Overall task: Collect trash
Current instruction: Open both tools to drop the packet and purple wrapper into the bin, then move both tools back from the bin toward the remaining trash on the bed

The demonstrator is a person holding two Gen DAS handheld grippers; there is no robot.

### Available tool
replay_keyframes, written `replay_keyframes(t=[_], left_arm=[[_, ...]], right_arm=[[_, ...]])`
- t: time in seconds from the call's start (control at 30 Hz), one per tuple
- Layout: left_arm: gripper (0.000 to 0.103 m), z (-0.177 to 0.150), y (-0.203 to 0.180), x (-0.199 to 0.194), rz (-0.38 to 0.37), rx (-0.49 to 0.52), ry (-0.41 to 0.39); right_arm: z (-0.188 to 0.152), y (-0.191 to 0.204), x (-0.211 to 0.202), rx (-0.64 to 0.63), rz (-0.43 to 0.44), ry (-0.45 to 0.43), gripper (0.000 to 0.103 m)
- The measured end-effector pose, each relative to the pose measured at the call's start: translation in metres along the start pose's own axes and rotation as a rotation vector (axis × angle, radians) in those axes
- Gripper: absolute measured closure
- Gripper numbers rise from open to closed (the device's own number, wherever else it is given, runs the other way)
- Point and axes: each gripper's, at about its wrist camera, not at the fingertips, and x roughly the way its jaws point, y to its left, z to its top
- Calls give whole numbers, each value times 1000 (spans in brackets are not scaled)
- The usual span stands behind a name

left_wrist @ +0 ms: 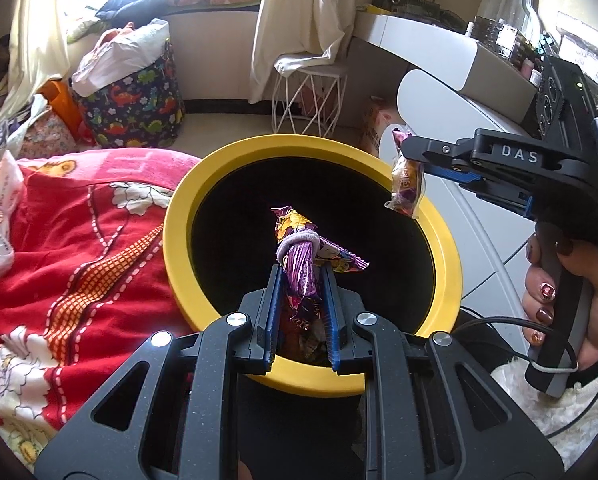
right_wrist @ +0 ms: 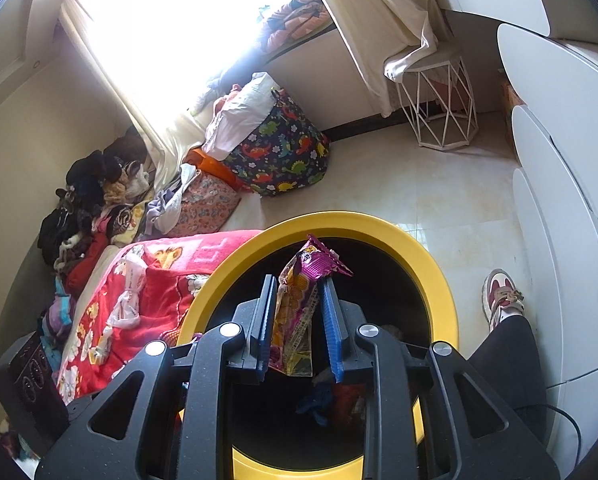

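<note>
Left gripper: fingers clamped on purple snack bag, over yellow-rimmed bin. Right gripper: fingers narrowly parted around small wrapper, above same bin; pad contact unclear

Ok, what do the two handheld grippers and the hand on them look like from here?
Both are black, speckled frames with silver pivot bolts and blue ribbed pads. The right gripper carries white "DAS" lettering, a grey pistol grip and a thin black cable. The hand on it has dark maroon nails, some glittery. The left gripper matches.
</note>
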Motion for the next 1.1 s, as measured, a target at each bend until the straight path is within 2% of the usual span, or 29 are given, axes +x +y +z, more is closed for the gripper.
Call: replay_keyframes(t=[0.13, 0.17, 0.2, 0.37, 0.43, 0.5, 0.6, 0.8, 1.1], left_arm=[[89, 2, -1, 3, -6, 4, -1], [89, 3, -2, 3, -6, 4, -3], [84, 3, -2, 2, -6, 4, -8], [44, 3, -1, -7, 6, -4, -48], [20, 4, 1, -13, 17, -14, -72], [11, 5, 5, -20, 32, -24, -96], [11, 5, 12, -30, 61, -35, -119], [11, 4, 31, -49, 110, -71, -155], [11, 4, 63, -78, 163, -146, -205]], right_arm=[[0, 0, 0, 1, 1, 1, 76], [0, -1, 1, 5, 4, 2, 71], [0, -2, 1, 9, 3, 0, 64], [-1, 0, -1, 6, -3, -9, 52], [-1, 1, -2, 4, -4, -11, 49], [0, 5, -3, -1, -4, -15, 43], [-1, 13, -5, -9, 0, -25, 33], [-1, 33, -6, -43, 10, -30, 23], [-6, 67, -6, -95, 45, -28, 19]])
